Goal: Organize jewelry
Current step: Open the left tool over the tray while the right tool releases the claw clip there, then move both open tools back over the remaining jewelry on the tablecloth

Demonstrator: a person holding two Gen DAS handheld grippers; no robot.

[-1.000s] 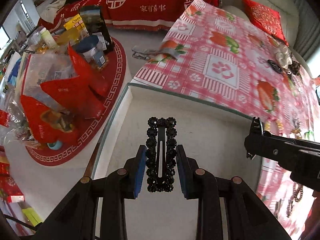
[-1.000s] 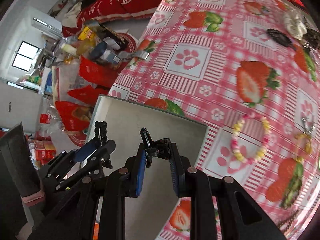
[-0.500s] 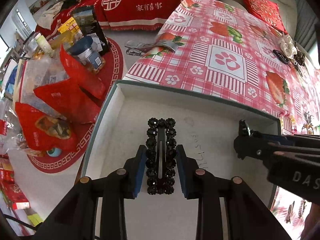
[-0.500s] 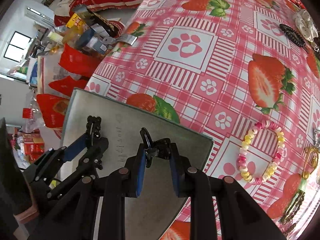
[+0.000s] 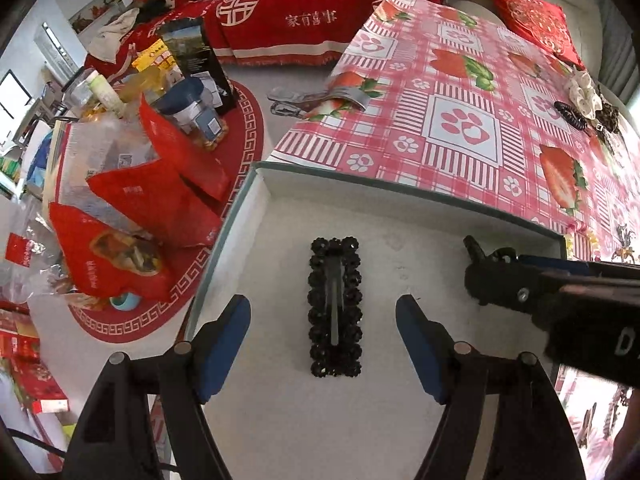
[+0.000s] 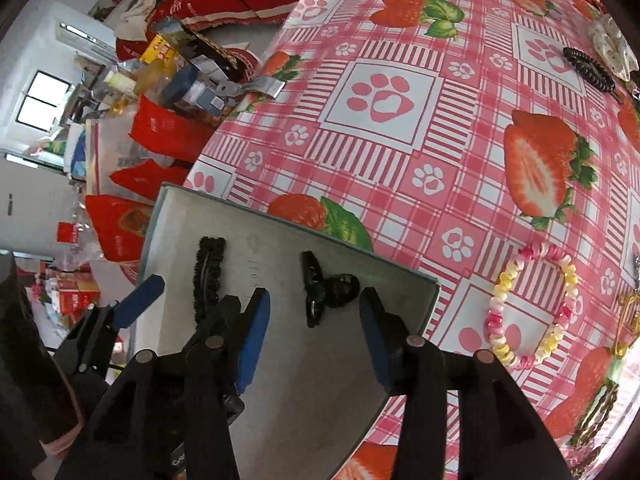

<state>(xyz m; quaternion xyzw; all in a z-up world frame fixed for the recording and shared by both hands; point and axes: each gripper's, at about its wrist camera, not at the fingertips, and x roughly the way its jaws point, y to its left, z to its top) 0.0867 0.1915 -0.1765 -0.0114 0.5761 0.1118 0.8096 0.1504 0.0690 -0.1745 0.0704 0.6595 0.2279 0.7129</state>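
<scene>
1. A shallow grey-white tray (image 5: pixel 400 420) with a dark rim sits on a table covered by a pink strawberry-and-paw-print tablecloth (image 5: pixel 464 128).
2. The left gripper (image 5: pixel 323 322) points steeply down into the tray. Its blue-padded jaws have just been opening and now stand wide apart, touching nothing.
3. Between those jaws, clear of both pads, a long black beaded hair clip (image 5: pixel 335 307) lies flat on the tray floor, running from 12 to 6 o'clock in the left wrist view.
4. The right gripper (image 6: pixel 315 322) is also over the tray, at 3 o'clock in the left view. Its jaws have just been opening too, and a small black claw clip (image 6: pixel 325 286) lies on the tray floor between the parted pads — free of them.
5. In the right wrist view the left gripper's fingers cross at 8 o'clock, partly covering the beaded clip's lower end.
6. On the cloth at 3 o'clock of the right view lies a pink, yellow and white bead bracelet (image 6: pixel 532 304); at 1 o'clock, a dark coil hair tie (image 6: pixel 588 69) beside a white scrunchie (image 6: pixel 614 46).
7. Off the table, at 9 to 10 o'clock, red packets (image 5: pixel 132 216) and bottles clutter a round red mat (image 5: pixel 132 324).
</scene>
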